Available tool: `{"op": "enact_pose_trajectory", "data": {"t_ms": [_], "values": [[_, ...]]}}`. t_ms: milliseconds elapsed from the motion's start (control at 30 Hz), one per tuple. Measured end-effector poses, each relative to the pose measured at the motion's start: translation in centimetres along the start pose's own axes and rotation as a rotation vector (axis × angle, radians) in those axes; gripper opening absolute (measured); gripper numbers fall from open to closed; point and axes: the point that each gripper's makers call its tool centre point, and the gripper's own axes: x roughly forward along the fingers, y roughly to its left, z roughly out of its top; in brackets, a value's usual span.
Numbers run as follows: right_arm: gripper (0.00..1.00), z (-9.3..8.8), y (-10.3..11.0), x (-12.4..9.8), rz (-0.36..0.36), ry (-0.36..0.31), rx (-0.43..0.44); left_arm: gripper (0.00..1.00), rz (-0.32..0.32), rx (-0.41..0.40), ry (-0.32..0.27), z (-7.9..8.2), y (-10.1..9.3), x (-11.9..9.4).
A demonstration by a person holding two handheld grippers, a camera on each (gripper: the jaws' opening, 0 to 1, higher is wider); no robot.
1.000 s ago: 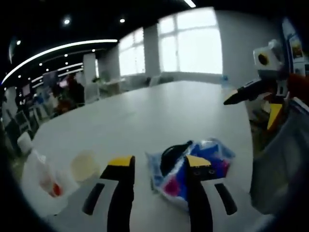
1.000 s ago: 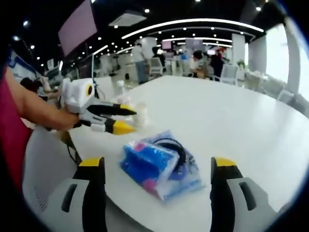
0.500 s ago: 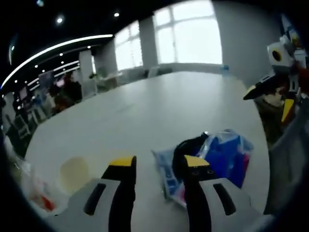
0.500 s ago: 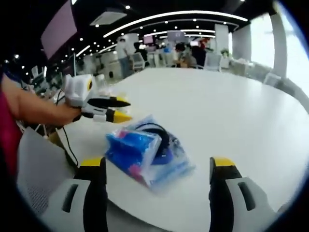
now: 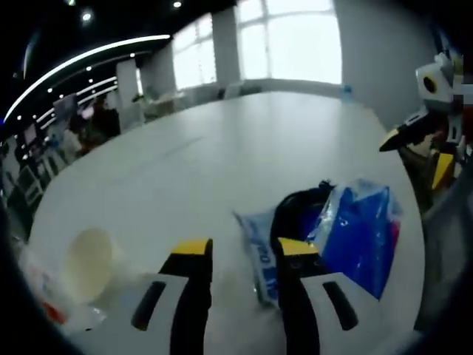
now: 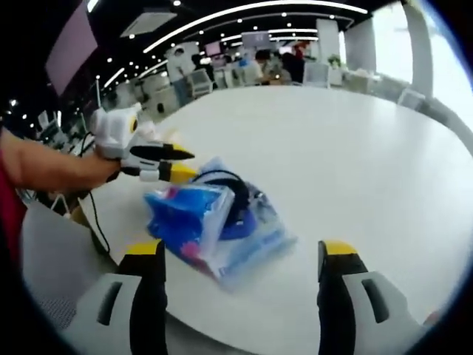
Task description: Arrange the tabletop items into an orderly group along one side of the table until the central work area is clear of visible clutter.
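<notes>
A large white round-edged table (image 5: 222, 163) carries everything, its pale top running back toward bright windows in the left gripper view and toward a busy hall with chairs and people in the right gripper view. Near its close edge lies a clear plastic bag of blue and pink items with a black cable coiled inside (image 6: 218, 222), seen again in the left gripper view (image 5: 340, 233). The right gripper (image 6: 240, 255) hangs above the table edge with its black, yellow-tipped jaws spread wide, the bag lying between and beyond them, untouched. The left gripper (image 5: 236, 248) has its jaws parted with a narrow gap, its right jaw just at the bag's near corner; whether it touches cannot be told. Seen from the right gripper view, the left gripper (image 6: 177, 163) sits at the bag's far side, held by a bare forearm (image 6: 52, 166). A small cream paper cup (image 5: 87, 262) lies tipped beside a crumpled clear wrapper with red marks (image 5: 48, 314).
</notes>
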Motion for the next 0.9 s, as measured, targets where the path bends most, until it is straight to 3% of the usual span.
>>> {"op": "enact_pose_trajectory", "data": {"t_ms": [400, 633, 900], "values": [[0.76, -1.6, -0.2, 1.2, -0.005, 0.062, 0.057, 0.20, -0.027, -0.012, 0.049, -0.9, -0.4, 0.7], [0.65, -1.7, -0.3, 1.4, -0.005, 0.098, 0.052, 0.16, -0.040, -0.020, 0.069, -1.3, -0.8, 1.0], [0.49, -2.0, -0.5, 1.6, -0.014, 0.152, 0.114, 0.13, -0.047, -0.032, 0.081, -1.5, -1.1, 1.2]]}}
